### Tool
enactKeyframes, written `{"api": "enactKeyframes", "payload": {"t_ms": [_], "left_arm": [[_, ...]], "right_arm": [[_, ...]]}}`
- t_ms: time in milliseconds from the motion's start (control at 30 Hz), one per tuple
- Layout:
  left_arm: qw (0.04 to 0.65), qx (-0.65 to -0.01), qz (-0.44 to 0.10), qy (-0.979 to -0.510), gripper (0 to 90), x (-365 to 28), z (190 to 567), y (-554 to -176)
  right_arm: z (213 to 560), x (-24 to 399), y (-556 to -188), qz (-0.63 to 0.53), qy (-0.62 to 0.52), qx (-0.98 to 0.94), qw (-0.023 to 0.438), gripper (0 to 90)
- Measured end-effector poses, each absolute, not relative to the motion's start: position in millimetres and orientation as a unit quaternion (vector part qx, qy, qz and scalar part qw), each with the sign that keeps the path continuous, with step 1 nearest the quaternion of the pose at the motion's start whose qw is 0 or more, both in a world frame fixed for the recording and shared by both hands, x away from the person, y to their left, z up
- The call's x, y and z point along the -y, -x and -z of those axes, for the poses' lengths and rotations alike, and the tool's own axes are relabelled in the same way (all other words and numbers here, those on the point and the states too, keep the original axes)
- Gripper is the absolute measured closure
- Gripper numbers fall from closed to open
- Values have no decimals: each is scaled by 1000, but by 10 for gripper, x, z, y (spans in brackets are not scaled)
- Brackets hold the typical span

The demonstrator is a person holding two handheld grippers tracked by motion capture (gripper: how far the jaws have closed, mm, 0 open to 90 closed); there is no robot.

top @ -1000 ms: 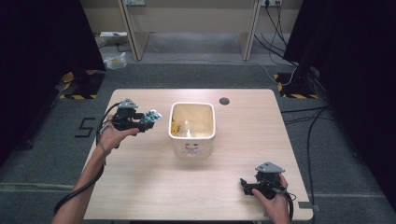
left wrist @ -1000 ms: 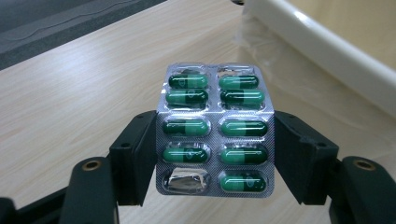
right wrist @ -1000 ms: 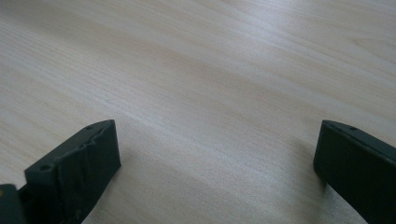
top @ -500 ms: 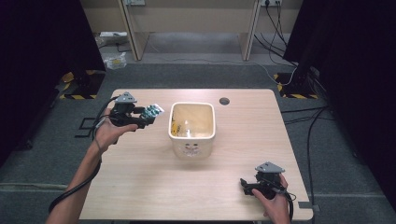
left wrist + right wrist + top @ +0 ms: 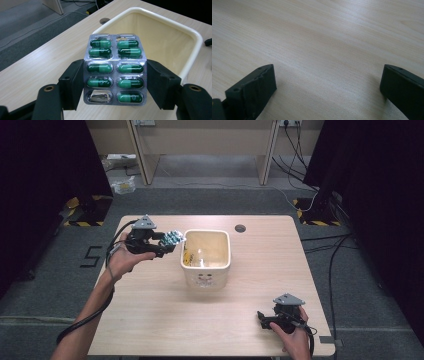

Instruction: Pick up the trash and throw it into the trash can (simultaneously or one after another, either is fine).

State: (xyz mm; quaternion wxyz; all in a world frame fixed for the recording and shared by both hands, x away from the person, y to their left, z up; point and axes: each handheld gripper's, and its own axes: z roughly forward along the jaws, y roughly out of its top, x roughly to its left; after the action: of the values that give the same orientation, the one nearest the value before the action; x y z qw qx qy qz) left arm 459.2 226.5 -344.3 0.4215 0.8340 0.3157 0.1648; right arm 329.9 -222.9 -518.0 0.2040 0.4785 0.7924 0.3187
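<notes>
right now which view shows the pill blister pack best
The left gripper view: the blister pack sits close up between the left gripper jaws, green capsules and one emptied pocket plain to see. In the high view it is a small shiny patch by the cream bin rim. The right gripper view looks at bare table.

Your left gripper (image 5: 170,240) and right gripper (image 5: 261,318) are black, each topped by a grey triangular plate and trailing black cable.
</notes>
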Motion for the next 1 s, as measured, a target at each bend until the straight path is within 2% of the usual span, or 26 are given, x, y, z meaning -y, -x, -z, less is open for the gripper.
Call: {"api": "enactKeyframes", "payload": {"t_ms": [1000], "left_arm": [[426, -271, -136, -852, 341, -1654, 3460, -4626]], "right_arm": [[5180, 2228, -3298, -319, -478, -792, 204, 9]]}}
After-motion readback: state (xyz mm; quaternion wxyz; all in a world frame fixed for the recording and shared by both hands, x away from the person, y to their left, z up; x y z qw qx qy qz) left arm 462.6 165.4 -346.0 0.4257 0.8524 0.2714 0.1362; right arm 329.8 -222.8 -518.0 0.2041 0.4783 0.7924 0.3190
